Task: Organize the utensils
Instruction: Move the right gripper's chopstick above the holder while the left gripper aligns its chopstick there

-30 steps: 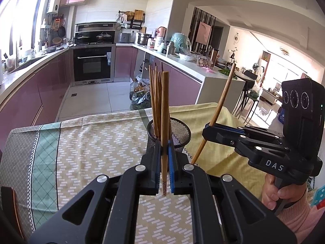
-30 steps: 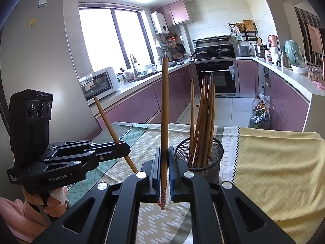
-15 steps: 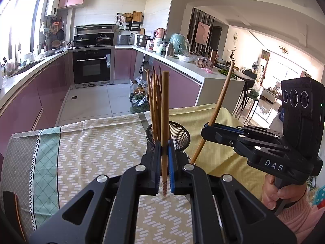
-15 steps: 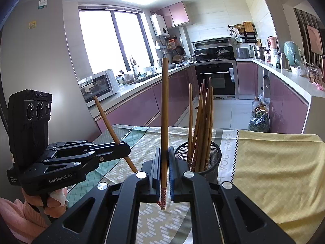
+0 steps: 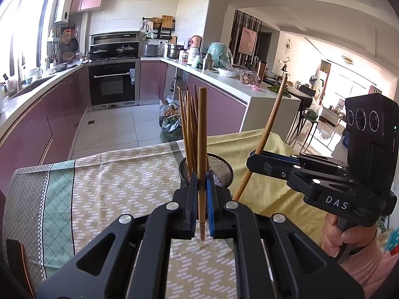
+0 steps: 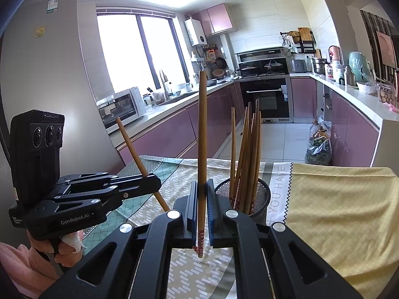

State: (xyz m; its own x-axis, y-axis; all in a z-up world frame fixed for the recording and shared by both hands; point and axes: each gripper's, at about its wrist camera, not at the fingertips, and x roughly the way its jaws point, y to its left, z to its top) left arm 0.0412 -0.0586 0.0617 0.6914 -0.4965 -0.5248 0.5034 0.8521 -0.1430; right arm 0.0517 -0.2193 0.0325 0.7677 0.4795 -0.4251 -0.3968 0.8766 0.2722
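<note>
Near the centre of both views, a black mesh cup [image 5: 219,168] on the patterned tablecloth [image 5: 112,174] holds a bunch of wooden chopsticks [image 6: 245,154]. At bottom centre of the left view, the left gripper [image 5: 202,211] is clamped on one upright chopstick [image 5: 201,149]. At bottom centre of the right view, the right gripper [image 6: 201,214] is clamped on another chopstick [image 6: 202,137].

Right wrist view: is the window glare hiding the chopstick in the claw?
Right wrist view: the window is blown out white, but the held chopstick stays sharp. Left wrist view: glare only at the left edge; fisheye bends the counters.
</note>
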